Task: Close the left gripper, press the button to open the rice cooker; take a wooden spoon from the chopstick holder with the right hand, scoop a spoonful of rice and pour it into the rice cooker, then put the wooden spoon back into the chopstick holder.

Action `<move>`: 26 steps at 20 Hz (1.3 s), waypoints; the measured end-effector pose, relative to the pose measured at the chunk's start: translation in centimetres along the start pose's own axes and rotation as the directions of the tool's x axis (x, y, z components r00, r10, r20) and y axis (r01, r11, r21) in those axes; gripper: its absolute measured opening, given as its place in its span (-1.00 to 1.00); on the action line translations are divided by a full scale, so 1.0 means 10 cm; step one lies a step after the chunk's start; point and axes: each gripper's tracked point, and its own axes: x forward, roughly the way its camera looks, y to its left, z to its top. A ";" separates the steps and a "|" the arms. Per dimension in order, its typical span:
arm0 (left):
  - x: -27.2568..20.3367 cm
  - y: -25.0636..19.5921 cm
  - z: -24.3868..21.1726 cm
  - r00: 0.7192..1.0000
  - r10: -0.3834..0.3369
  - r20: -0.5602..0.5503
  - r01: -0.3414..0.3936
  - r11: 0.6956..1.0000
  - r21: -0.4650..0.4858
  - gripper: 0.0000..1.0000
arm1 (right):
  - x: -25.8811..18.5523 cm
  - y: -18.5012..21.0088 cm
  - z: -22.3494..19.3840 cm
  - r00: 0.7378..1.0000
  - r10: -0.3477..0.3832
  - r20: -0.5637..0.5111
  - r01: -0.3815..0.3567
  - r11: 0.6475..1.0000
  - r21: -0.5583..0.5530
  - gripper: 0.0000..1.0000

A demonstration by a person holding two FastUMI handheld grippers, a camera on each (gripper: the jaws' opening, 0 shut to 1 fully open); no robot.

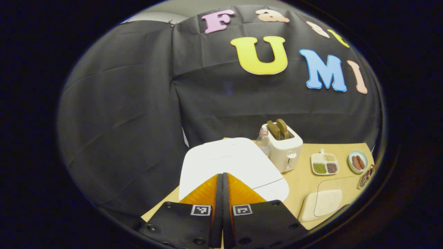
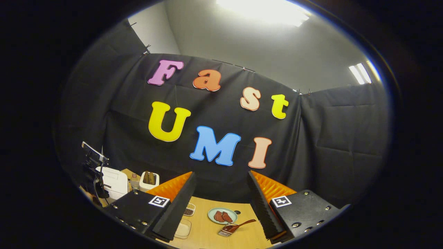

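The white rice cooker [image 1: 232, 162] sits with its lid down just beyond my left gripper [image 1: 222, 175], which is shut with nothing between its fingers; its tips hover over the lid's near edge, contact unclear. In the right gripper view the cooker [image 2: 112, 181] stands far left with the other gripper [image 2: 91, 166] over it. My right gripper [image 2: 220, 174] is open and empty, raised above the table. Below it the wooden spoon [image 2: 242, 224] lies in the wire chopstick holder [image 2: 225, 231]. The holder [image 1: 366, 177] sits at the table's right edge. A clear rice box [image 1: 325, 200] is near the front.
A white toaster [image 1: 285, 148] with two slices and a small bottle [image 1: 263, 141] stand behind the cooker. A divided dish of grains [image 1: 324, 163] and a plate of sausages [image 1: 357, 161] lie to the right on the wooden table [image 1: 304, 180]. Black cloth walls close the booth.
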 end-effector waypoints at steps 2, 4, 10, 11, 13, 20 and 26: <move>0.21 -0.06 -0.06 1.000 -0.017 -0.019 0.017 1.000 -0.009 -0.82 | 0.03 0.01 -0.04 1.000 -0.009 -0.018 0.008 1.000 -0.026 0.84; 0.35 -0.13 -0.20 0.997 -0.029 -0.067 0.028 0.999 -0.018 -0.82 | 0.07 0.02 -0.08 0.999 -0.014 -0.031 0.013 0.999 -0.031 0.84; 0.34 -0.10 -0.13 1.000 0.000 -0.018 -0.001 1.000 -0.006 -0.81 | 0.11 0.00 -0.08 1.000 -0.010 -0.028 0.010 1.000 0.002 0.83; 0.32 -0.08 0.02 0.999 0.012 0.033 -0.011 1.000 -0.012 -0.82 | 0.11 -0.01 -0.09 1.000 -0.008 -0.028 0.008 1.000 0.009 0.83; 0.18 -0.01 0.38 0.989 0.024 0.143 -0.023 1.000 -0.013 -0.78 | 0.07 -0.01 -0.11 1.000 -0.004 -0.030 0.004 1.000 0.018 0.83; 0.04 -0.03 0.58 0.976 -0.021 0.217 0.037 0.997 -0.071 -0.48 | -0.07 -0.15 -0.08 1.000 -0.017 -0.010 0.018 1.000 0.024 0.83; -0.07 -0.10 0.53 0.975 -0.053 0.217 0.070 0.995 -0.072 -0.54 | -0.19 -0.35 -0.14 0.997 -0.072 -0.010 0.072 0.997 0.011 0.83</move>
